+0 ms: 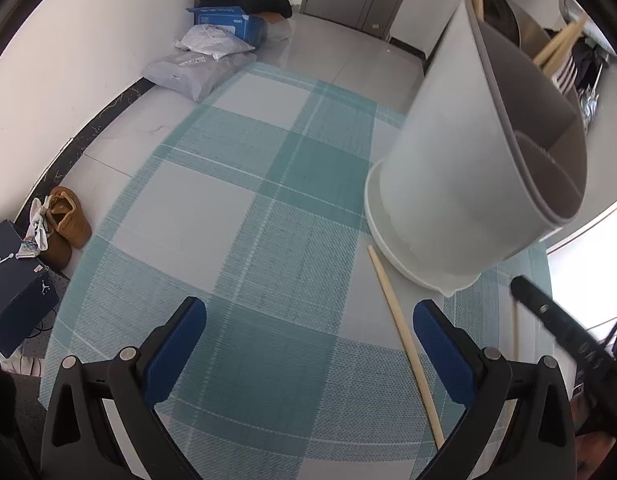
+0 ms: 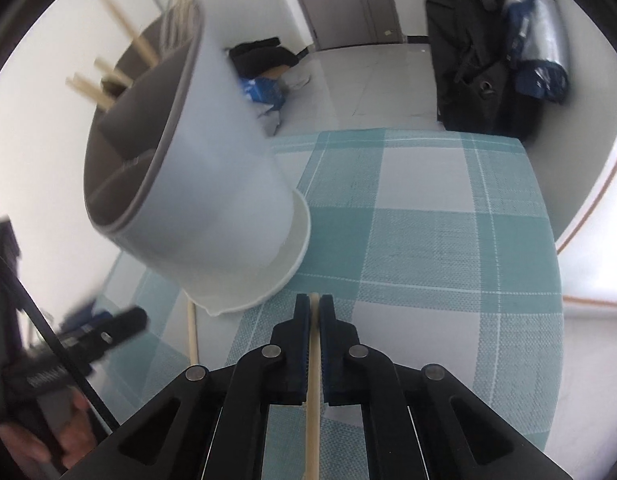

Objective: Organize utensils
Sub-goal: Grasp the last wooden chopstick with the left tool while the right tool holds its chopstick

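Observation:
A white utensil holder (image 1: 460, 152) with grey inner compartments stands on a white saucer on the teal checked tablecloth (image 1: 236, 216); it holds several wooden chopsticks (image 1: 560, 42). It also shows in the right wrist view (image 2: 212, 184). My left gripper (image 1: 308, 344) is open and empty, low over the cloth. One loose chopstick (image 1: 404, 344) lies just inside its right finger. My right gripper (image 2: 314, 312) is shut on a chopstick (image 2: 313, 392), which runs lengthwise between the fingers, near the saucer's rim. Another chopstick (image 2: 193, 336) lies on the cloth to its left.
The table's edges drop to a tiled floor. On the floor lie bags and a blue box (image 1: 228, 20), brown shoes (image 1: 64, 220) and a dark shoebox (image 1: 16, 292). Black luggage (image 2: 484, 52) stands beyond the table's far right corner.

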